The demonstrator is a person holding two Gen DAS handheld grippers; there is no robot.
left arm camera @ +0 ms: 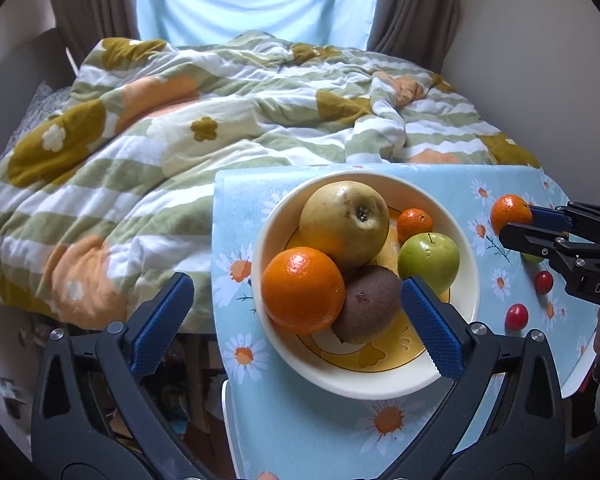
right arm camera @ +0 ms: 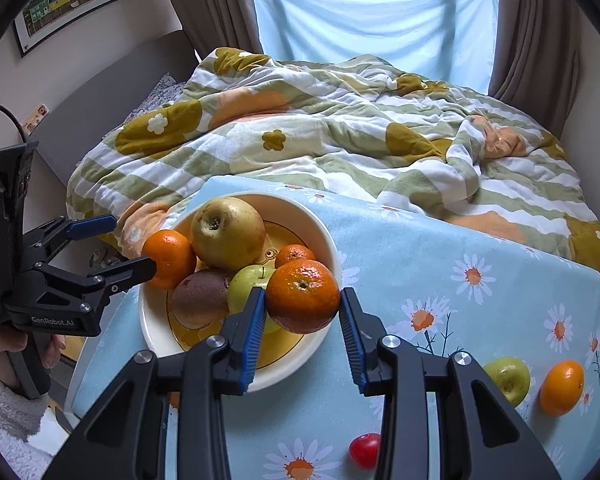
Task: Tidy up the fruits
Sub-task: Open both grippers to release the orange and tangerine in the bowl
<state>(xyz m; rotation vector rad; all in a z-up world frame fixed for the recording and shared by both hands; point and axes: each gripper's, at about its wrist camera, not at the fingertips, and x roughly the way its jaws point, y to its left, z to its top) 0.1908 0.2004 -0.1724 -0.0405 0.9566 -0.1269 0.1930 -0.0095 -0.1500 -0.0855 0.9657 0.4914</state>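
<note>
A cream bowl [left arm camera: 466, 312] on the daisy cloth holds a yellow apple [left arm camera: 344, 222], a big orange [left arm camera: 302, 290], a brown kiwi [left arm camera: 370, 306], a green apple [left arm camera: 428, 262] and a small mandarin [left arm camera: 415, 224]. My left gripper [left arm camera: 296, 282] hangs over the bowl's near side with its jaws wide open; the orange and kiwi show between its blue pads, which touch nothing. In the right wrist view it [right arm camera: 134, 244] stands at the bowl's left edge. My right gripper [right arm camera: 302, 294] is shut on a mandarin [right arm camera: 302, 296], held just right of the bowl [right arm camera: 332, 240].
Loose on the blue tablecloth [right arm camera: 440, 248] lie a green apple [right arm camera: 508, 378], an orange [right arm camera: 562, 388] and a small red fruit [right arm camera: 364, 450]; two red ones [left arm camera: 516, 316] show in the left wrist view. A bed with a flowered quilt [left arm camera: 180, 140] lies behind. The table's left edge drops off by the bowl.
</note>
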